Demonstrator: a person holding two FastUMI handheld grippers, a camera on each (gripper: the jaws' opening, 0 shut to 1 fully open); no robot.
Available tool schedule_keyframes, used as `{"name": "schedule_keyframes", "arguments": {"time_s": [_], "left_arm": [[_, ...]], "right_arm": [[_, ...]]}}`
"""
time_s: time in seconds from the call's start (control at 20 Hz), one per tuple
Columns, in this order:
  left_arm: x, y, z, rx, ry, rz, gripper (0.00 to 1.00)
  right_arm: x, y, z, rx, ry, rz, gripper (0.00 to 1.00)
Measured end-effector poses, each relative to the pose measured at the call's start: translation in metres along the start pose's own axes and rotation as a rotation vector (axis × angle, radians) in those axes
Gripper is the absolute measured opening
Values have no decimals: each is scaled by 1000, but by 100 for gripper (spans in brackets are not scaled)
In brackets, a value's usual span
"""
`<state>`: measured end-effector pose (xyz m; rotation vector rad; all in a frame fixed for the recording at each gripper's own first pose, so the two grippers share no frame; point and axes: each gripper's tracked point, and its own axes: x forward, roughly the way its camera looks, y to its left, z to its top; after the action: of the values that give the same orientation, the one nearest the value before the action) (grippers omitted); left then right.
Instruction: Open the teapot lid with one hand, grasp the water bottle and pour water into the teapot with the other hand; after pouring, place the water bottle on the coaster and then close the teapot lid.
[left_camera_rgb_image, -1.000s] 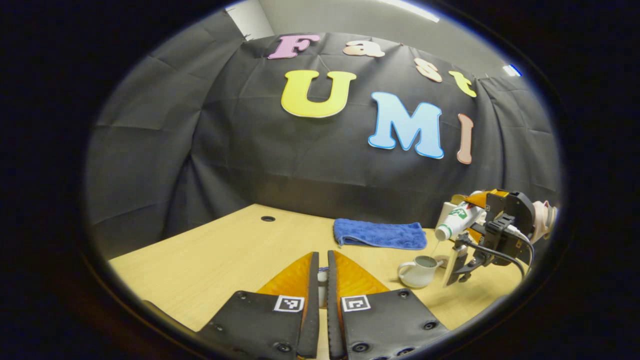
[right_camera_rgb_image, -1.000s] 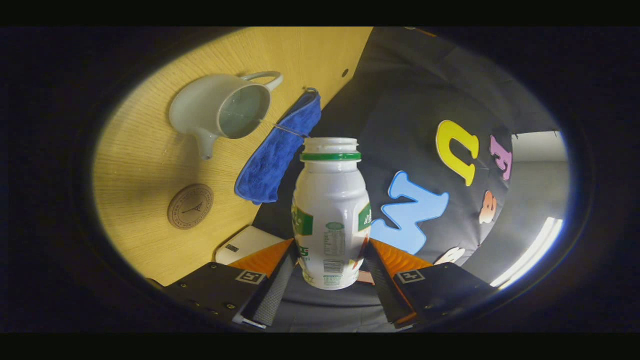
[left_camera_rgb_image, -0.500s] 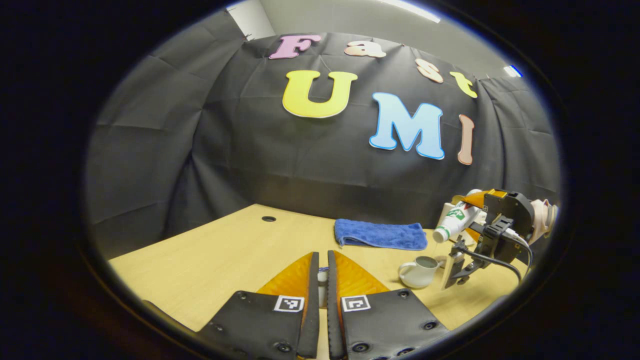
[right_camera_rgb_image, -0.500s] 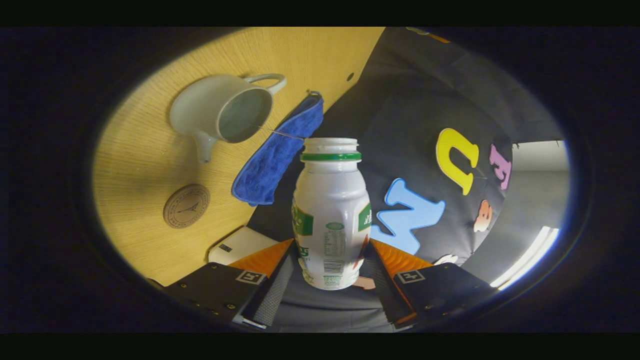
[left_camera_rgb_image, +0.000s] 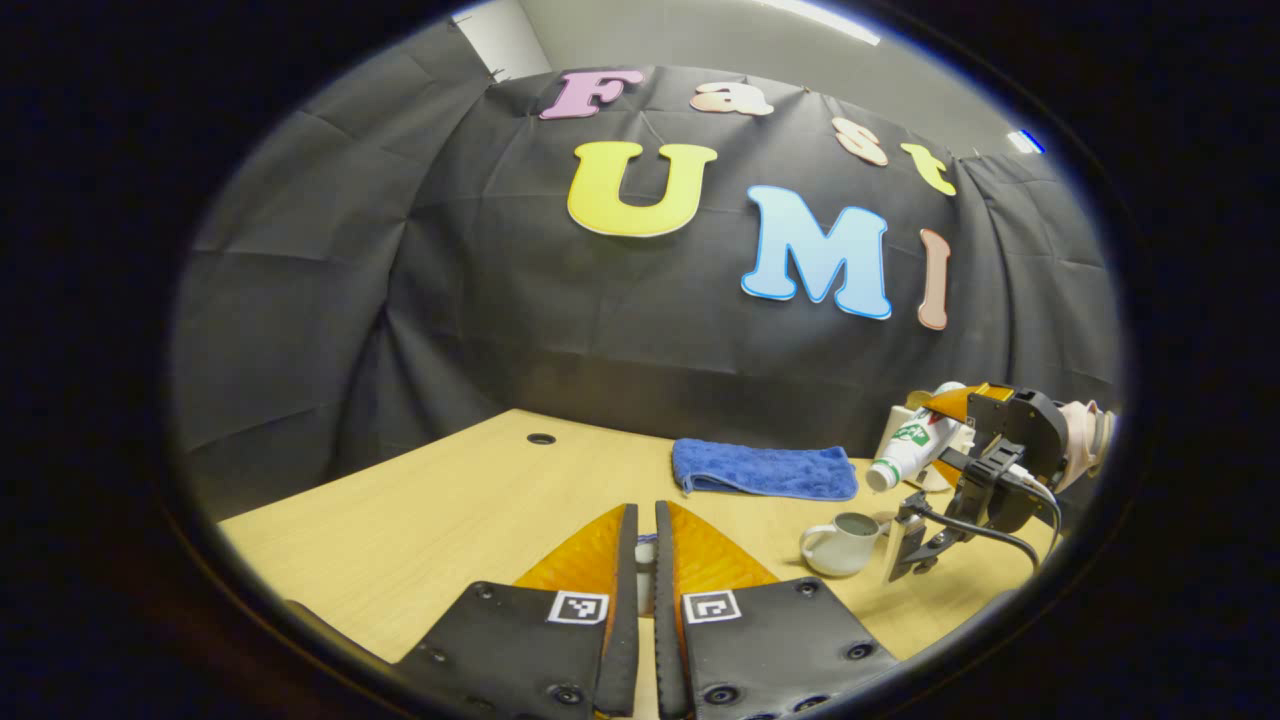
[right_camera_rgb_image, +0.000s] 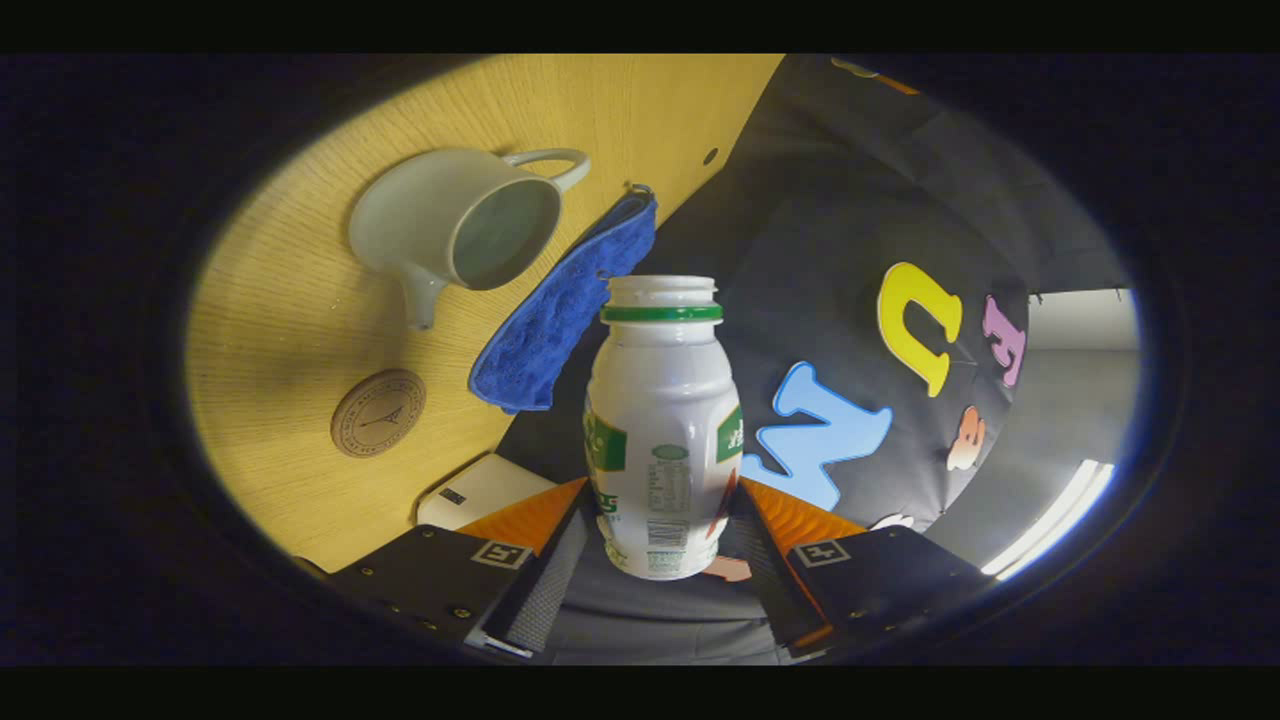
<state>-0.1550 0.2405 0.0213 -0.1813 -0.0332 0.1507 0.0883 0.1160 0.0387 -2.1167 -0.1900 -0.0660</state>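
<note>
In the right gripper view my right gripper (right_camera_rgb_image: 662, 505) is shut on the white water bottle (right_camera_rgb_image: 660, 400), which has a green neck ring and no cap. The bottle is tilted, its mouth toward the open white teapot (right_camera_rgb_image: 455, 225), which has water inside. No stream runs from the bottle. The round brown coaster (right_camera_rgb_image: 378, 412) lies on the table beside the teapot's spout. In the left gripper view my left gripper (left_camera_rgb_image: 645, 530) is held above the table, left of the teapot (left_camera_rgb_image: 840, 545), shut on a small white piece, the teapot lid (left_camera_rgb_image: 645, 552). The right gripper (left_camera_rgb_image: 945, 445) tilts the bottle (left_camera_rgb_image: 905, 450) above the teapot.
A folded blue towel (left_camera_rgb_image: 765, 470) lies on the wooden table (left_camera_rgb_image: 450, 510) behind the teapot. A white box (right_camera_rgb_image: 480, 490) sits at the table's edge near the coaster. A cable hole (left_camera_rgb_image: 541, 438) marks the table's far left part.
The thin stream of water from the bottle into the teapot has stopped. The right gripper has drawn the bottle slightly back from the teapot. The left gripper holds still.
</note>
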Motion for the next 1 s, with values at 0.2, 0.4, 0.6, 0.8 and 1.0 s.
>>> {"name": "schedule_keyframes", "arguments": {"time_s": [0.2,0.4,0.6,0.8,1.0], "left_arm": [[1,0,0,0,0,2,17],[1,0,-1,3,0,7,17],[-2,-2,5,28,-15,20,10],[-6,-17,11,72,-35,23,13],[-8,-41,13,94,-49,14,13]], "right_arm": [[-2,3,2,32,5,-7,80],[-7,24,1,186,24,24,80],[-19,47,4,495,42,74,80],[-27,59,8,846,62,100,80],[-29,69,2,1192,90,137,80]]}}
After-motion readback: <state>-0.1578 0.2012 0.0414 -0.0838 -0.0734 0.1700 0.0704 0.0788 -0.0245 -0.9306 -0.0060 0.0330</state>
